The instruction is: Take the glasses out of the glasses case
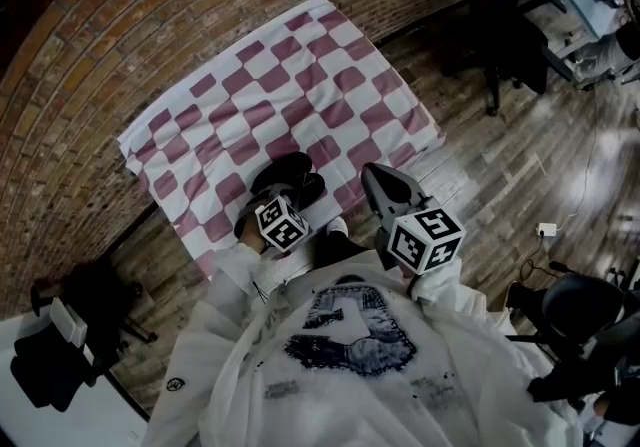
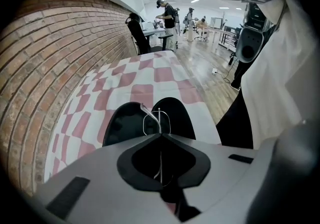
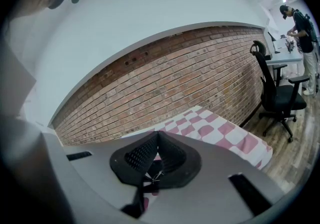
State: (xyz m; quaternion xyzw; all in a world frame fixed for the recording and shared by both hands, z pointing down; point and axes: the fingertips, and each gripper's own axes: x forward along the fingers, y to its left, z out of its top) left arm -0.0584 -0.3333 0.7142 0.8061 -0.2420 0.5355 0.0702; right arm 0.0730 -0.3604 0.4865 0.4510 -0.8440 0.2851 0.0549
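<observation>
**Wire glasses [image 2: 159, 118] pinched over the black glasses case [image 2: 122, 125]**

The left gripper [image 2: 160, 136] has its jaws closed on the thin frame, which sticks out past the tips. The open case lies just beyond them. The right gripper [image 3: 157, 133] has its jaws together, empty.

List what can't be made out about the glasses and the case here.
- Left gripper view: only thin wire of the glasses shows; the shut left gripper hides the rest.
- Head view: that gripper covers part of the case; the glasses are too small to see.
- Right gripper view: the right gripper fills the lower picture; neither thing shows.
</observation>
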